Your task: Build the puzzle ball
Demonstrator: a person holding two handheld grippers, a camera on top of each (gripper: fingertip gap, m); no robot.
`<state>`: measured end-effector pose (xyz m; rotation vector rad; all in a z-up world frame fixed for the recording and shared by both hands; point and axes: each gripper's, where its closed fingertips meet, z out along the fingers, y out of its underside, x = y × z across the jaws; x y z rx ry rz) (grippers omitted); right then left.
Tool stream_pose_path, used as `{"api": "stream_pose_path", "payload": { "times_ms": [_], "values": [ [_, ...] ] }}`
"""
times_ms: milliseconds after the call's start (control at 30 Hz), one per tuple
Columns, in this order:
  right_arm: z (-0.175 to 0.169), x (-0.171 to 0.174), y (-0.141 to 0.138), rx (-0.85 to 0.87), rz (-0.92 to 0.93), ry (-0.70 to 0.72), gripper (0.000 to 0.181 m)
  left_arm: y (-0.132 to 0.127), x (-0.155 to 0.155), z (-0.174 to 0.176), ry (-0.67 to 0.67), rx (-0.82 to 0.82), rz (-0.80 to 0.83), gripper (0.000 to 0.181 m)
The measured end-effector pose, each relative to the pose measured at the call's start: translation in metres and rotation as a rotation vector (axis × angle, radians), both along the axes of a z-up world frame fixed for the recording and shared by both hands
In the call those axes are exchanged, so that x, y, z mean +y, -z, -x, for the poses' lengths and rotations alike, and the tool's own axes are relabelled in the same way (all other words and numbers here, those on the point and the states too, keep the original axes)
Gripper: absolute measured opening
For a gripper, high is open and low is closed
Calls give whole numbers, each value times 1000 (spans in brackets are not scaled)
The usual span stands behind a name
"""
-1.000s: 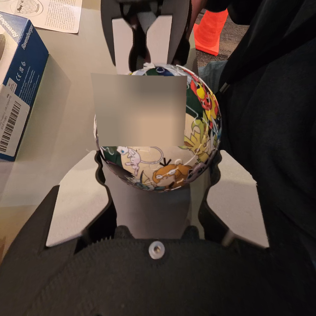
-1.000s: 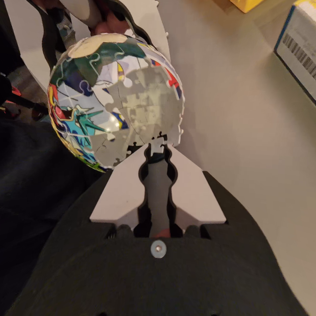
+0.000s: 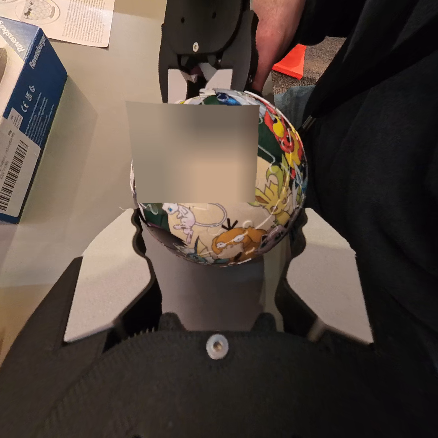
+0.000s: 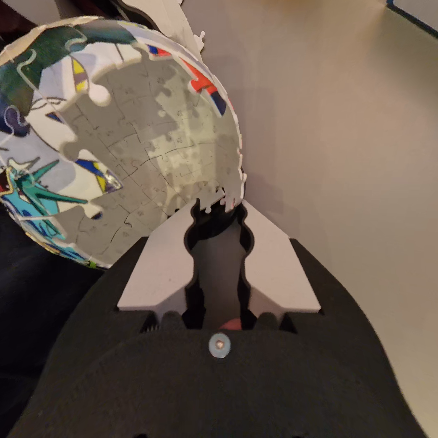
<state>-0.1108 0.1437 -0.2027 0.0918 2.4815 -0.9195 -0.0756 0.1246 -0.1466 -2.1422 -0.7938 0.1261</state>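
The puzzle ball [image 3: 272, 213] sits between the spread jaws of the left hand-held gripper [image 3: 219, 227], clamped by its sides and held above the bench [image 3: 99, 147]. The right hand-held gripper [image 4: 216, 208] meets the ball from the opposite side, tips at the jagged rim of the opening. Its jaws stand narrowly apart, pinching a small white puzzle piece [image 4: 211, 200], though the contact is partly hidden.

Governing relation: the open gap lies directly ahead of the right gripper, slightly to its left; the right one is nearer the gap, and the left serves as a holder only.

The right wrist view alone shows the opening and the grey undersides of the fitted pieces. The left wrist view shows only the printed outer shell, the blue box [image 3: 26, 113] and the leaflet [image 3: 78, 21], with a patch over part of the ball
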Motion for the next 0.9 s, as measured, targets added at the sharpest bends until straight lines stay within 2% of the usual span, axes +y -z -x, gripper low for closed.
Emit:
{"api": "stream_pose_path", "payload": {
  "times_ms": [400,533,900],
  "values": [
    [6,-11,3,81,41,61,29,1,0,0,4,3,6,121],
    [10,-11,5,139,53,60,25,1,2,0,4,8,-3,122],
    [13,-2,5,174,45,36,28,1,2,0,-2,16,-17,119]
  ]
}}
